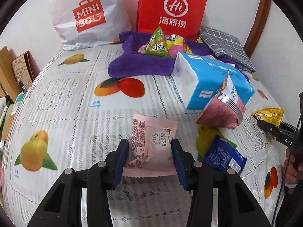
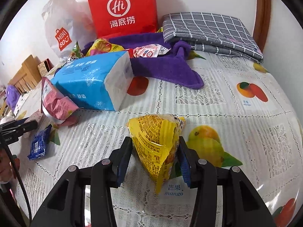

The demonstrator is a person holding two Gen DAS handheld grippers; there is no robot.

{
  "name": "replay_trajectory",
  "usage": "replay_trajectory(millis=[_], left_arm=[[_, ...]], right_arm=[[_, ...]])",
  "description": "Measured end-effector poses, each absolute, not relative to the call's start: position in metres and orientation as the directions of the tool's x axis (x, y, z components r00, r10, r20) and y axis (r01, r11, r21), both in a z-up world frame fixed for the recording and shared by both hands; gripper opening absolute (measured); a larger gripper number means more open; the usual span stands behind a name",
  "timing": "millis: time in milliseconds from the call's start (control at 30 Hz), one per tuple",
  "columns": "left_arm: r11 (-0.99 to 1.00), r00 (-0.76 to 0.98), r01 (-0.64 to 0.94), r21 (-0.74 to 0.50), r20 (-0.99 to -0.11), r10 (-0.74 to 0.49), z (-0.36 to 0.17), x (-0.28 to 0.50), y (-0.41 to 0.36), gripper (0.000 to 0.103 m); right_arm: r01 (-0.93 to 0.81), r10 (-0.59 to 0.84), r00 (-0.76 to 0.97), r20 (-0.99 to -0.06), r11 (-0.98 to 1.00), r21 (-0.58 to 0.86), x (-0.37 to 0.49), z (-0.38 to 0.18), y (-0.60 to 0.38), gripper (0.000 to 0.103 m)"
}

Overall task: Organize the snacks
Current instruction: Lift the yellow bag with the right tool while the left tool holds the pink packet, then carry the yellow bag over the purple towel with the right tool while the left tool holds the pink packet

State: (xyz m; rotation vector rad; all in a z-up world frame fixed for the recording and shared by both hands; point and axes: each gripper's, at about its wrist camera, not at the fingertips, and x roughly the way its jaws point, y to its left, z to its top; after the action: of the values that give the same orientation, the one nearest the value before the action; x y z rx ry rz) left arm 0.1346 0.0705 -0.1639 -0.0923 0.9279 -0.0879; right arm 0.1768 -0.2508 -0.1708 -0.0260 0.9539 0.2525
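My left gripper is shut on a flat pale pink snack packet and holds it just above the fruit-print tablecloth. My right gripper is shut on a yellow pyramid-shaped snack bag; it also shows at the right edge of the left wrist view. A purple towel at the back holds several snack bags. A dark blue packet and a crumpled pink bag lie on the cloth.
A blue tissue pack leans across the middle right. A red paper bag and a white plastic bag stand against the wall. A folded grey checked cloth lies at the back right. Cardboard boxes sit left.
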Motion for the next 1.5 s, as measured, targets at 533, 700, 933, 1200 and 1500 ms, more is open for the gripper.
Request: replay_trajectory(millis=[533,700,933,1200,1500], left_arm=[[0.995,0.6,0.03,-0.096,-0.794,-0.095,-0.168,0.136,0.067,0.044],[0.997,0.595,0.03,-0.078,-0.8,-0.08,-0.166,0.138,0.067,0.044],[0.997,0.598,0.03,-0.074,-0.798,-0.077,-0.168,0.137,0.065,0.044],[0.996,0.597,0.029,-0.08,-0.798,-0.081,-0.167,0.138,0.067,0.044],[0.998,0.595,0.046,-0.041,-0.802,-0.06,-0.167,0.138,0.063,0.044]], right_arm=[[-0.216,0.197,0.559,-0.805,0.973,0.088,0.175,-0.172,-0.251,0.043],[-0.208,0.192,0.566,-0.802,0.974,0.086,0.175,-0.17,-0.251,0.042],[-0.212,0.191,0.585,-0.788,0.974,0.079,0.171,-0.153,-0.244,0.041],[-0.214,0.189,0.655,-0.732,0.975,0.06,0.182,-0.094,-0.228,0.041],[-0.214,0.187,0.689,-0.7,0.976,0.05,0.22,-0.053,-0.201,0.041]])
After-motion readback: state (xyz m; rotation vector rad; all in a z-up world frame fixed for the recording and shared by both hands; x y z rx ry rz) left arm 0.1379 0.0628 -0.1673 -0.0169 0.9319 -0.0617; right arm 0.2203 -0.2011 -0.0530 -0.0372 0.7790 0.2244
